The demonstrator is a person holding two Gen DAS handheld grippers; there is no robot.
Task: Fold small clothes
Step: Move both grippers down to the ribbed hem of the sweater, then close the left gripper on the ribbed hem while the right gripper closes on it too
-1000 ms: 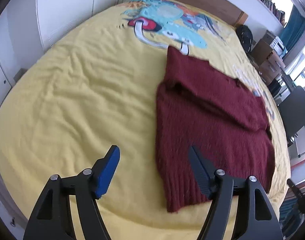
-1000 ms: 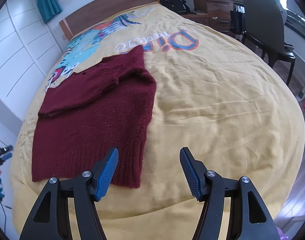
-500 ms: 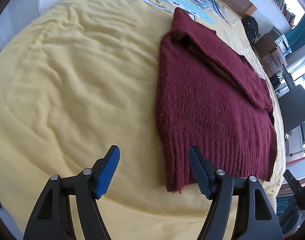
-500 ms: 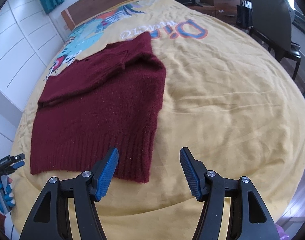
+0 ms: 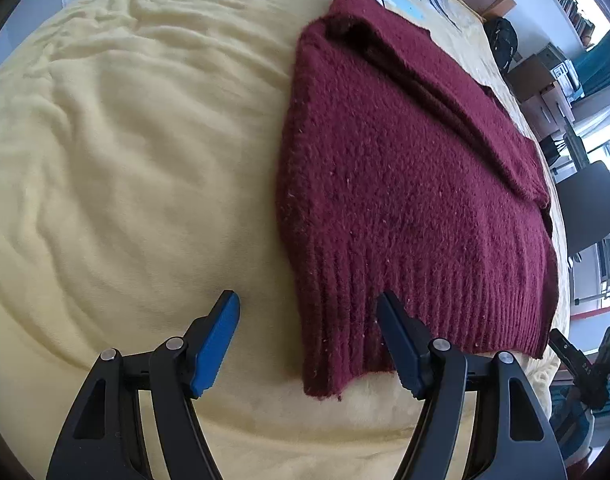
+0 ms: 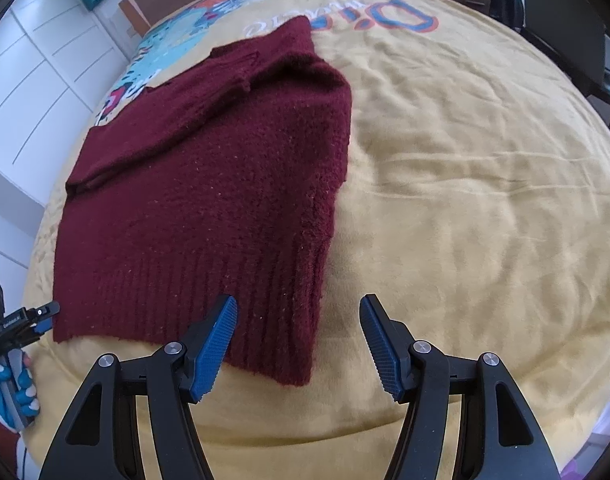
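One dark red knitted sweater [image 5: 405, 184] lies flat on the yellow bedspread [image 5: 125, 160], its sleeves folded across the chest and its ribbed hem nearest the cameras. It is the only garment in view.

Two grippers hang over the hem's two near corners. In the left wrist view the left gripper [image 5: 308, 314] has its jaws standing apart with nothing pinched; the hem's corner lies between them at 6 o'clock of the sweater. In the right wrist view the right gripper [image 6: 298, 316] is likewise spread wide and empty, the opposite corner of the hem lying between its jaws.

One printed cartoon picture [image 6: 193, 28] covers the bedspread at 12 o'clock, beyond the sweater. One dark chair [image 5: 589, 204] stands off the bed at 3 o'clock in the left view.
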